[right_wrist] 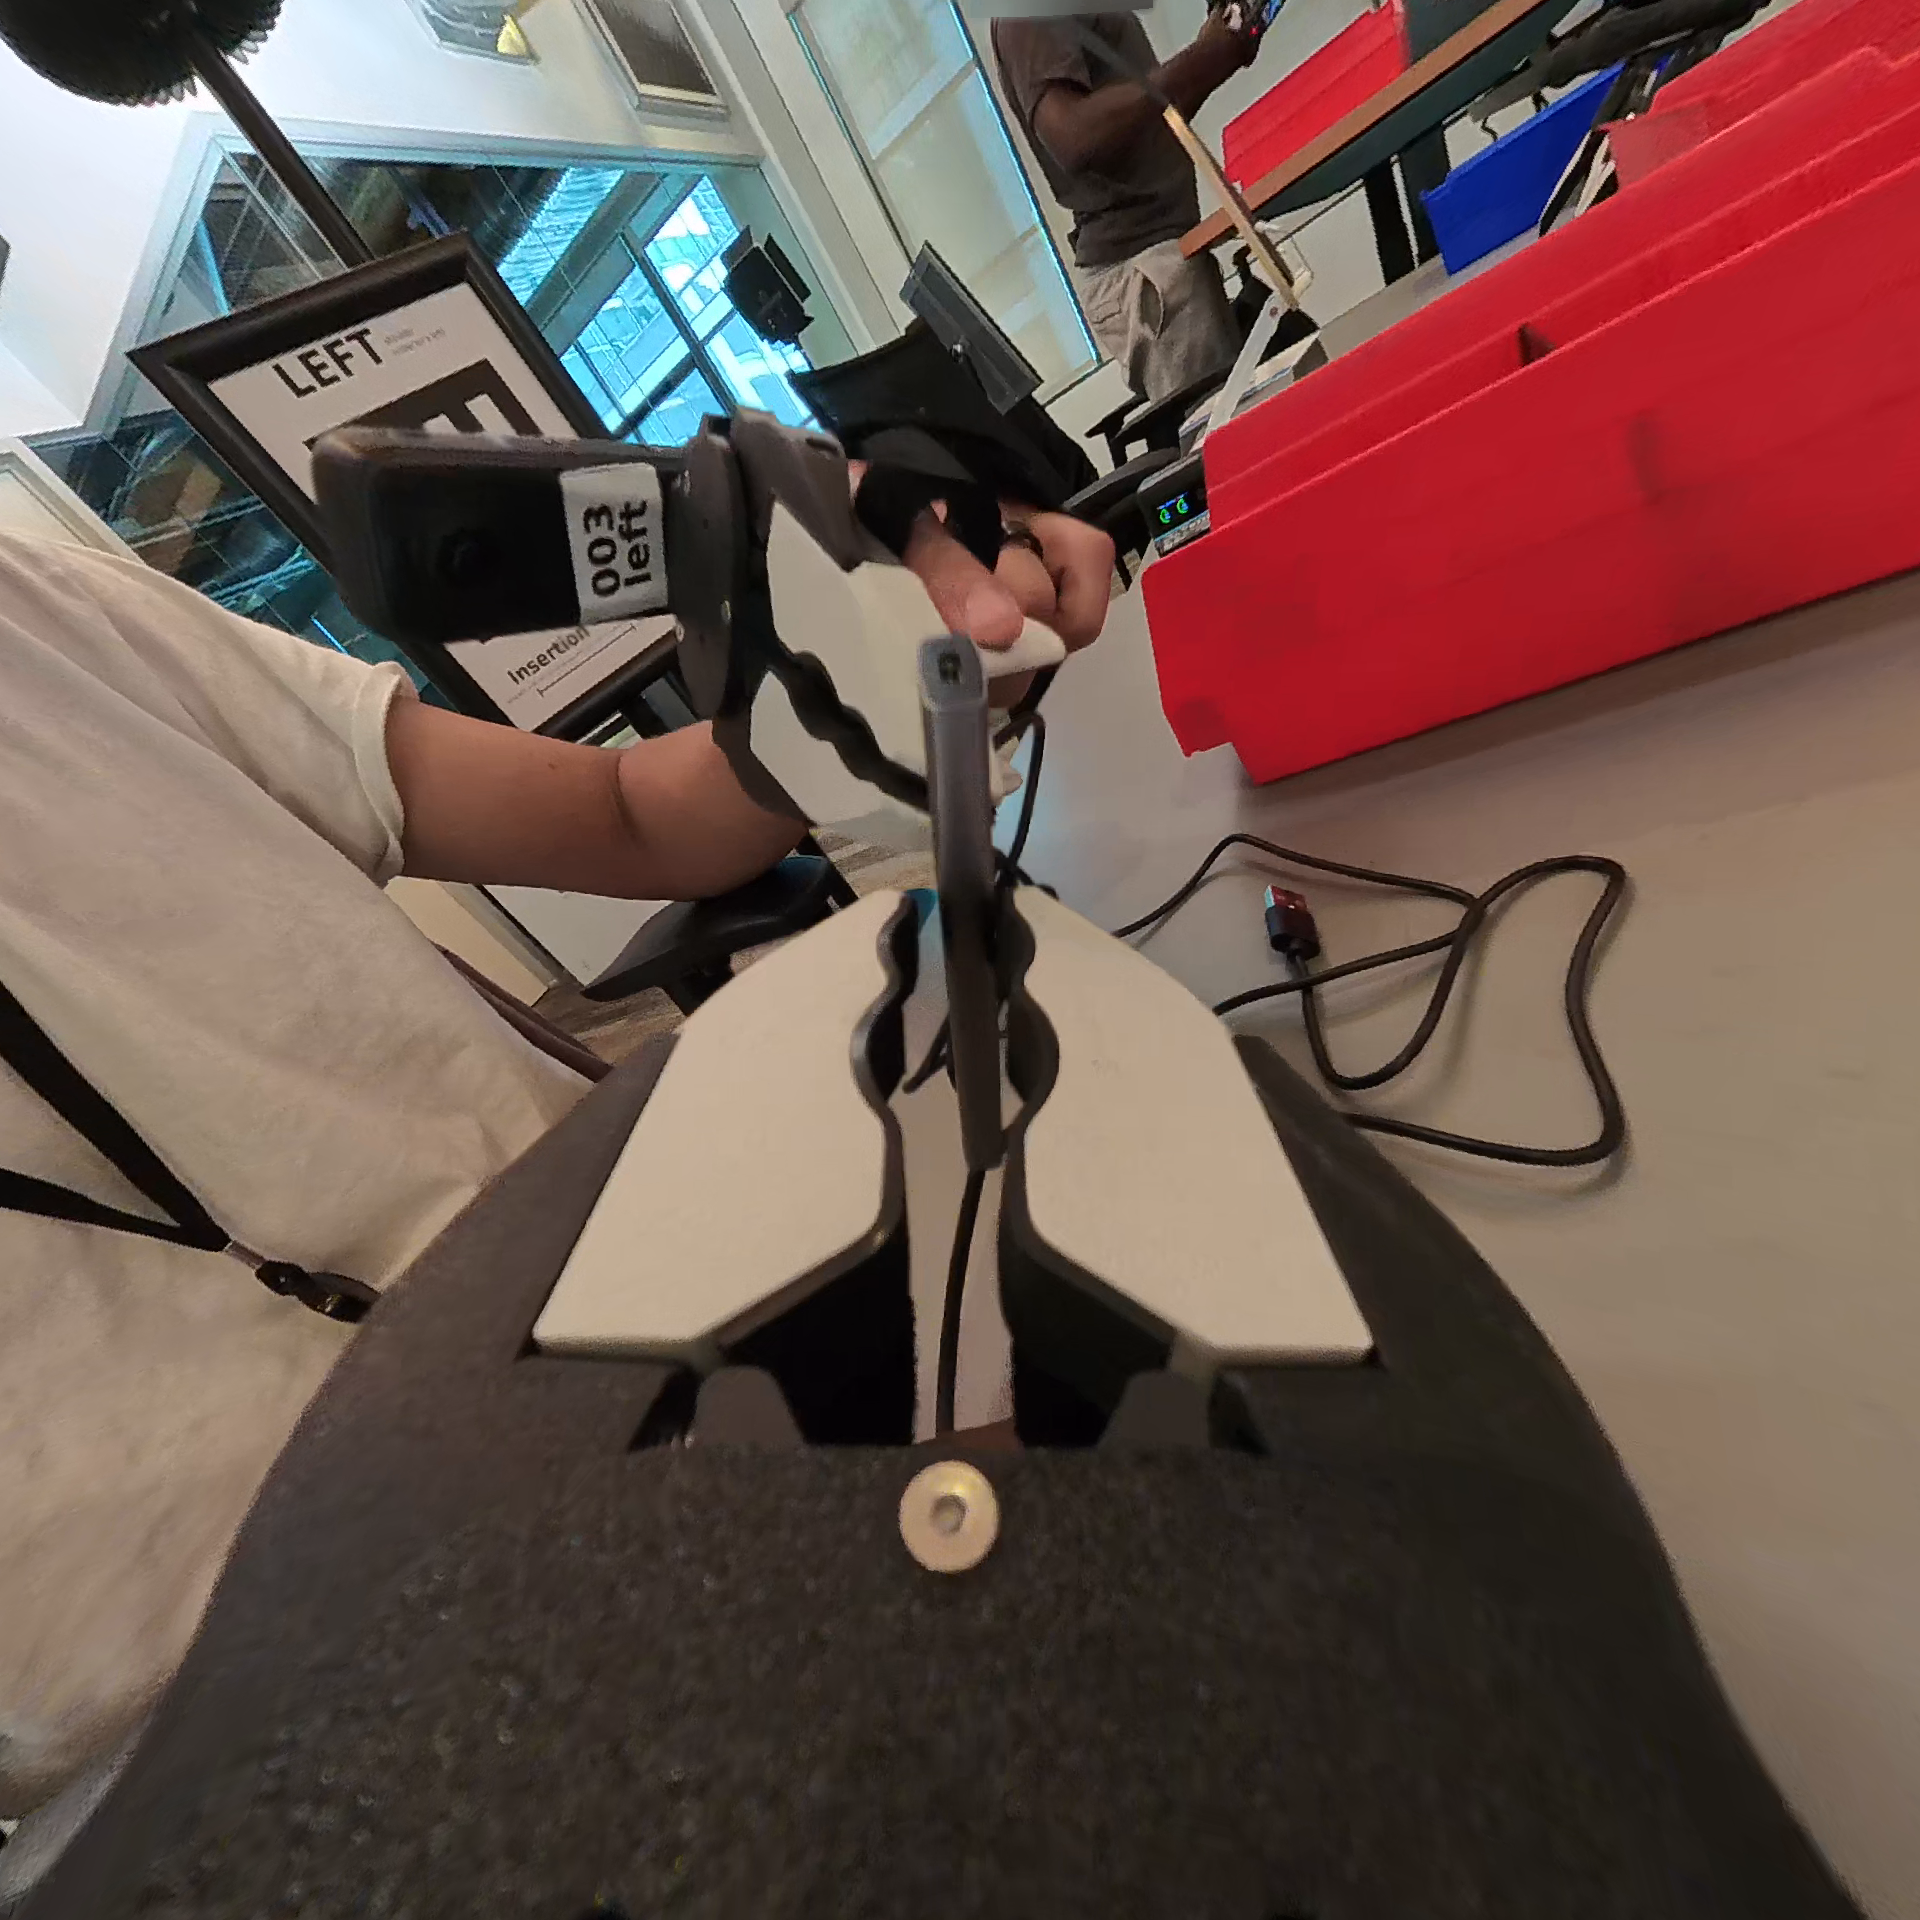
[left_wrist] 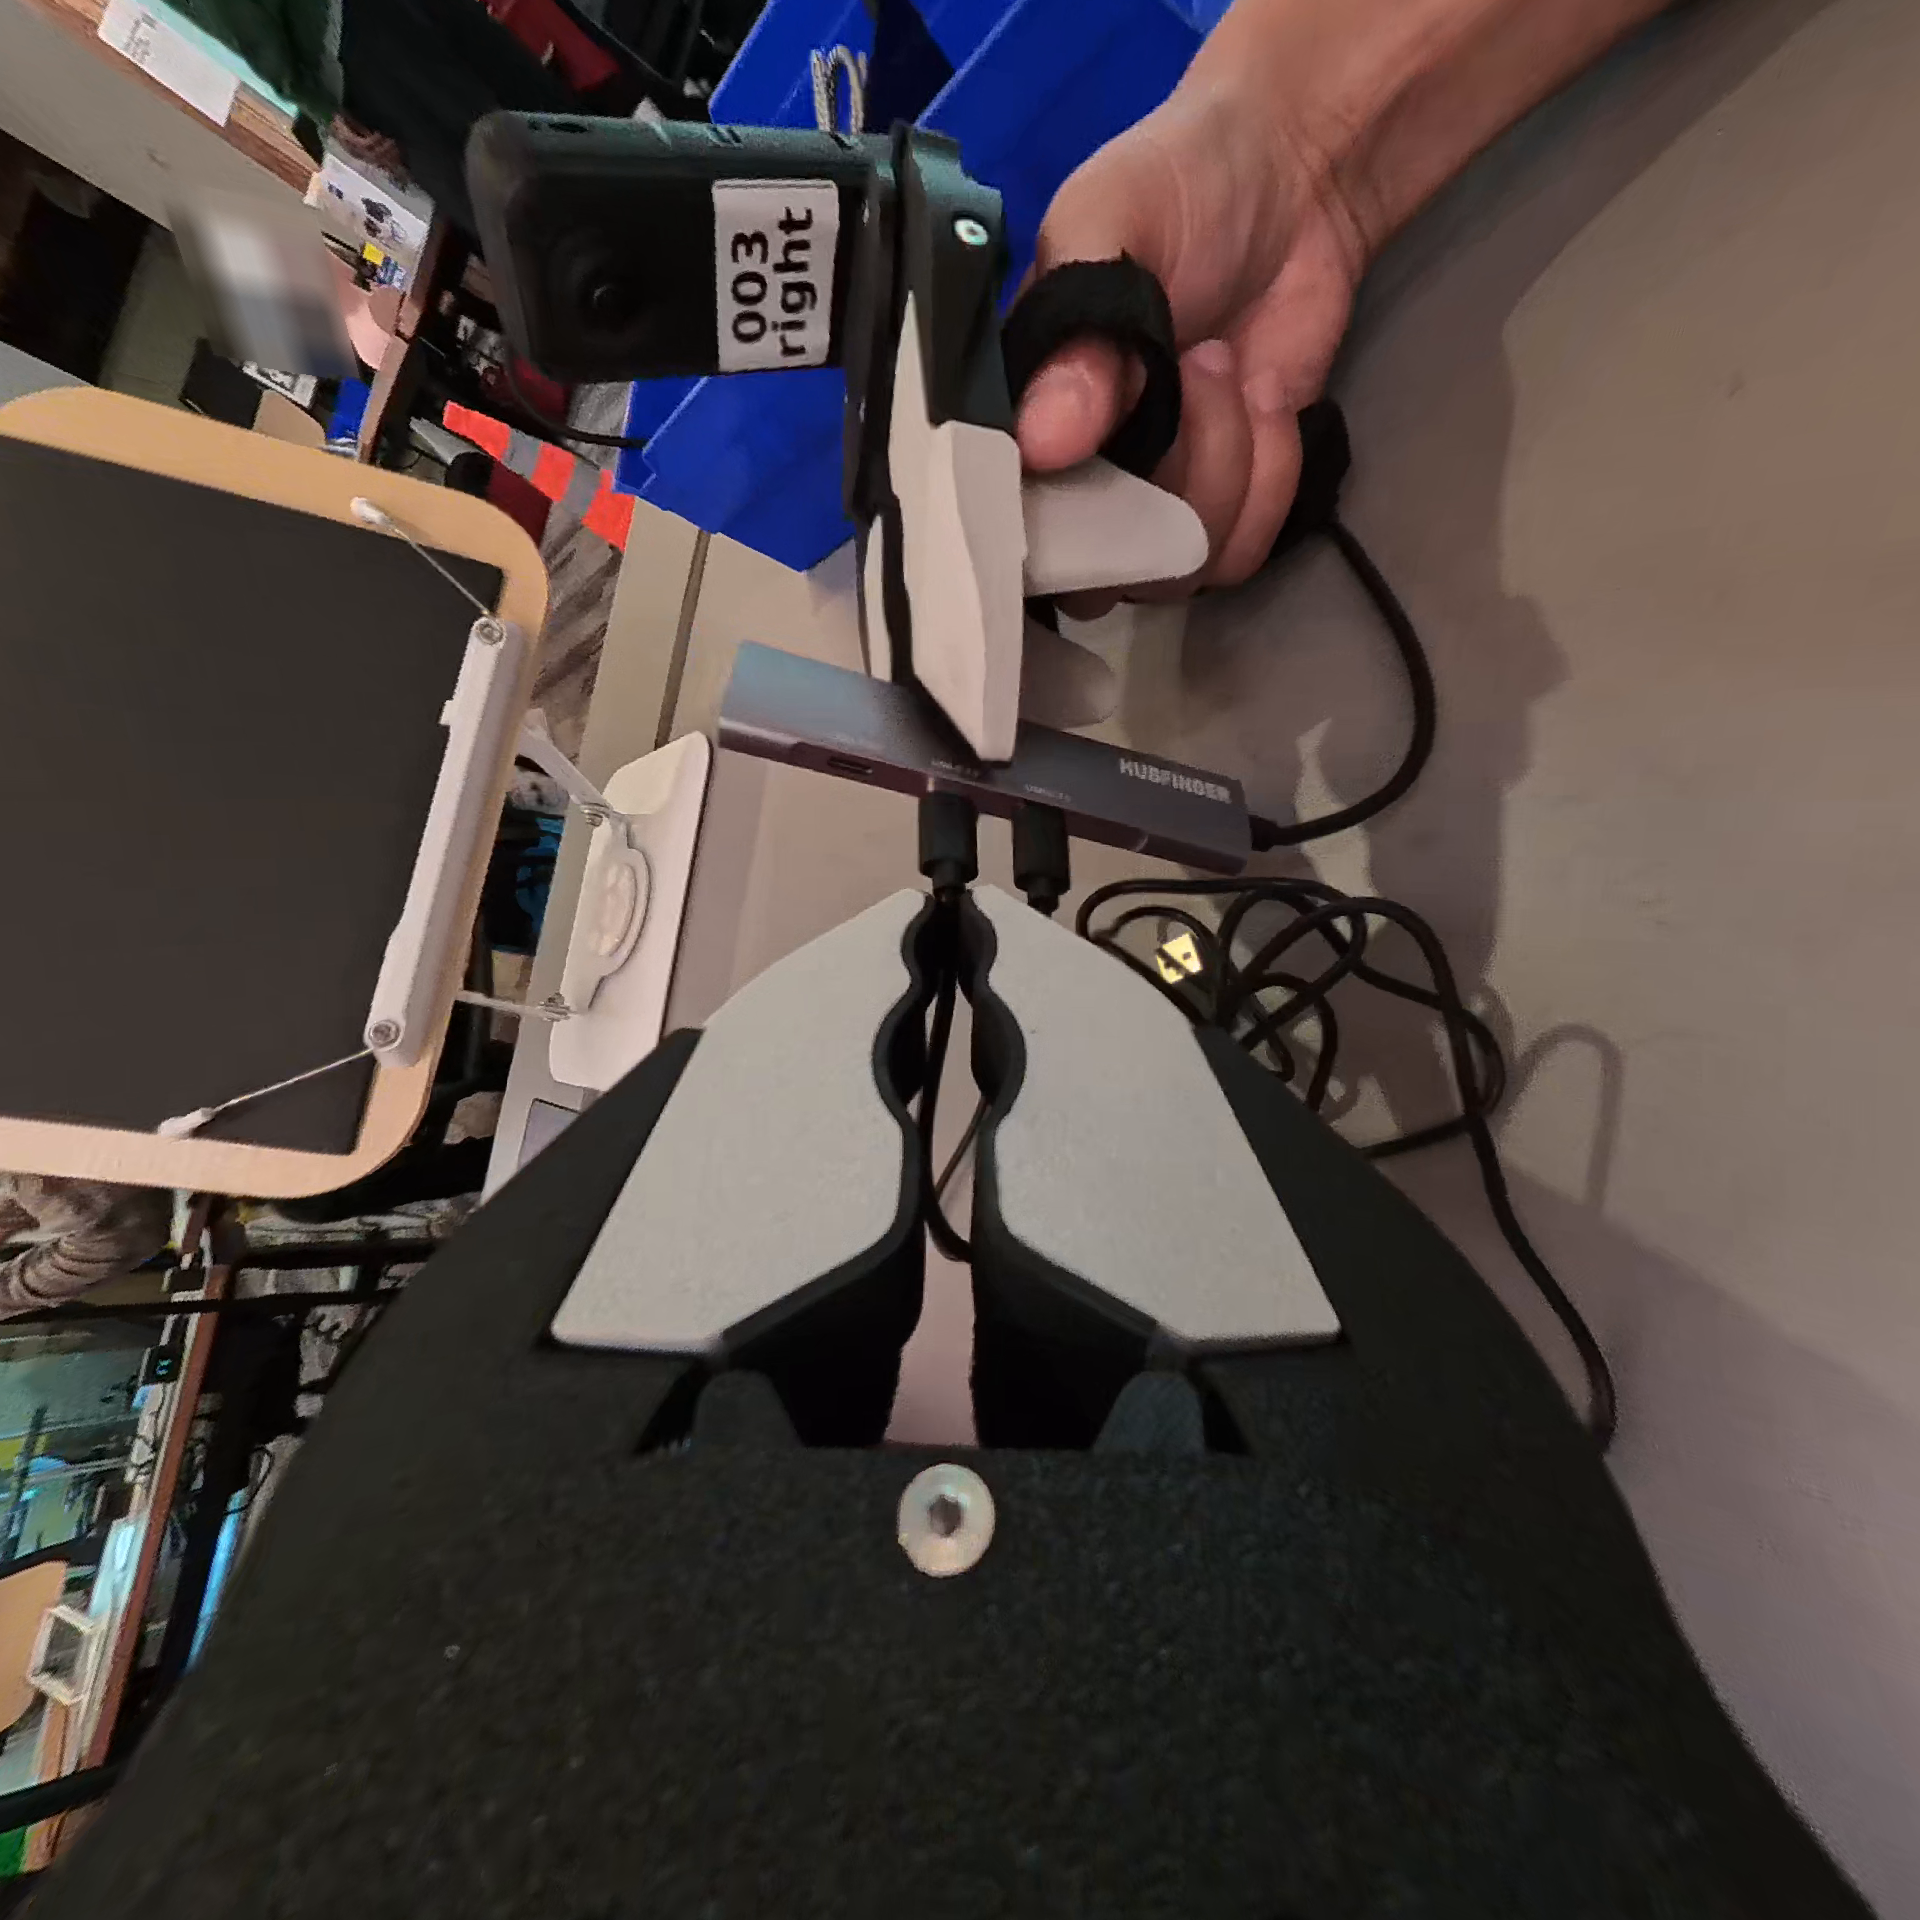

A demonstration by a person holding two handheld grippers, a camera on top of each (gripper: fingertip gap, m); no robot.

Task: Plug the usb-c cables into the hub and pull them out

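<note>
Left tool (left_wrist: 945, 904) pinches a plugged cable (left_wrist: 948, 831) below the hub (left_wrist: 1091, 774) (right tool (right_wrist: 961, 935) clamps it); probably unplugging, needing a straight pull.

grey table (right_wrist: 1714, 831) | black cables (right_wrist: 1455, 997) | red bins (right_wrist: 1558, 468)

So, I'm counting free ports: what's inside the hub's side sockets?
In the hub, two black USB-C plugs sit side by side; one socket left of them is empty. The right gripper covers part of the top.
</note>
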